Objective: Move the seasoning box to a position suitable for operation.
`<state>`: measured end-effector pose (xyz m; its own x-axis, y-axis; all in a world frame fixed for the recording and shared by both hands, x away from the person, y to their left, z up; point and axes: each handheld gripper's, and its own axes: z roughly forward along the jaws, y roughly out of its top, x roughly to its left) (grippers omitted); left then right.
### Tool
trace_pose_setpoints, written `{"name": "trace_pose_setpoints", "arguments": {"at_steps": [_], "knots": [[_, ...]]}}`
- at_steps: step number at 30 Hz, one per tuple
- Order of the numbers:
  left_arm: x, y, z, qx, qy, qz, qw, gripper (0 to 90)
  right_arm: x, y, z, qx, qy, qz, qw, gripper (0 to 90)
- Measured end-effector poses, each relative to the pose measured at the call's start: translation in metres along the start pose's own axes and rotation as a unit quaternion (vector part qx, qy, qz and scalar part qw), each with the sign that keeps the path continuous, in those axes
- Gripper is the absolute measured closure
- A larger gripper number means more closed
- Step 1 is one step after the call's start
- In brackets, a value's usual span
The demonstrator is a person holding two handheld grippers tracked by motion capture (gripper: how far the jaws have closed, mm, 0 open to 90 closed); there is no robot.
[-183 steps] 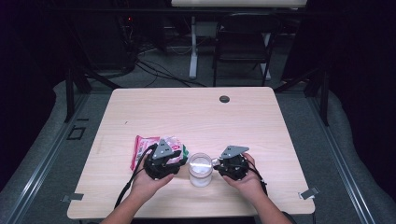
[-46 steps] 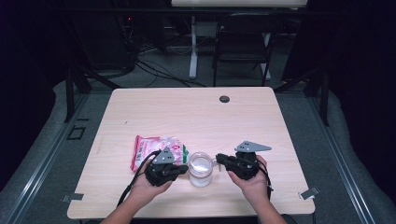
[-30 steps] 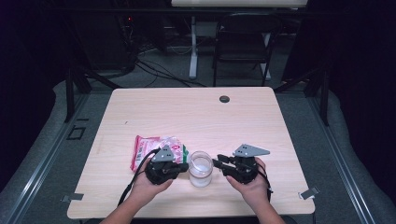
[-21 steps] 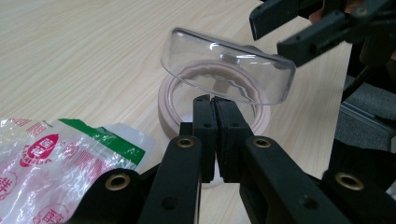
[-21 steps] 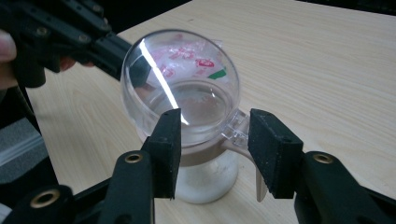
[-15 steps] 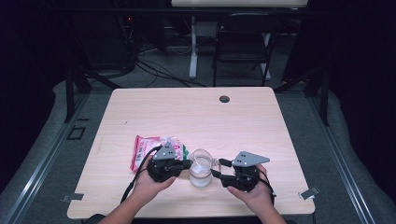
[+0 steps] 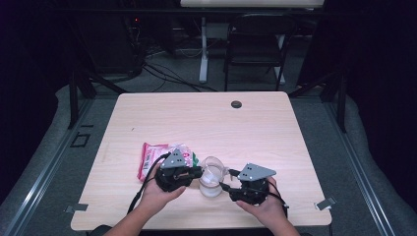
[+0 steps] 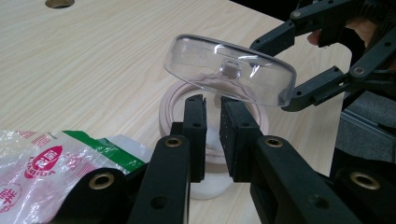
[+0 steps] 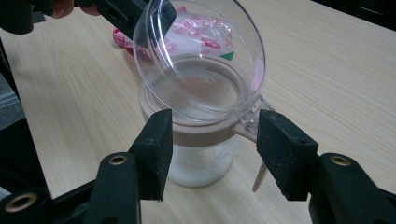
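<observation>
A clear jar [image 7: 211, 186] with a pinkish collar [image 9: 201, 133] stands near the table's front edge. Its clear domed lid [image 8: 229, 70] is tipped up on a hinge [image 9: 250, 121]. My left gripper [image 8: 212, 100] is at the jar's left. Its jaws are shut to a narrow slit, with nothing seen between them, and their tips sit just under the lid's [image 7: 212, 164] raised edge. My right gripper [image 9: 212, 140] is open, its pads flanking the collar without touching it. In the high view my left gripper [image 7: 199, 172] and right gripper [image 7: 228, 181] face each other across the jar.
A red, white and green plastic packet [image 7: 152, 157] lies flat just left of the jar, beside my left gripper. A dark cable hole [image 7: 236, 104] sits near the table's far edge. A thin tan stick [image 9: 259, 177] hangs from the jar's collar.
My right gripper has drawn back toward the table's front edge and let its jaws stand apart beside the jar. The lid has tipped up. The left gripper barely moved.
</observation>
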<state>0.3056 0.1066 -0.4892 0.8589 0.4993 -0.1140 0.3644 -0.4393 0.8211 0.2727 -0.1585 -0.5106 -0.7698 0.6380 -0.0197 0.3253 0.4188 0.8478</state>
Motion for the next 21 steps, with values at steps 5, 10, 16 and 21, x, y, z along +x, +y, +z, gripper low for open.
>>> {"name": "trace_pose_setpoints", "arguments": {"at_steps": [5, 10, 16, 21], "knots": [[-0.001, 0.0, 0.0, -0.001, -0.001, -0.001, 1.0, 78.4, 0.0, 0.0, 0.001, 0.0, -0.003, -0.002, 1.0, 46.1], [-0.001, -0.001, 0.002, 0.001, 0.003, 0.0, 1.0, 75.7, -0.001, 0.0, 0.001, 0.0, -0.001, 0.001, 1.0, 46.6], [0.003, -0.003, 0.005, 0.002, 0.007, -0.01, 0.9999, 70.6, -0.001, 0.0, 0.001, -0.001, 0.002, 0.002, 1.0, 47.5], [0.005, -0.007, 0.011, 0.01, 0.014, -0.015, 0.9997, 64.7, -0.001, 0.0, 0.001, -0.004, 0.002, 0.004, 1.0, 47.7]]}}
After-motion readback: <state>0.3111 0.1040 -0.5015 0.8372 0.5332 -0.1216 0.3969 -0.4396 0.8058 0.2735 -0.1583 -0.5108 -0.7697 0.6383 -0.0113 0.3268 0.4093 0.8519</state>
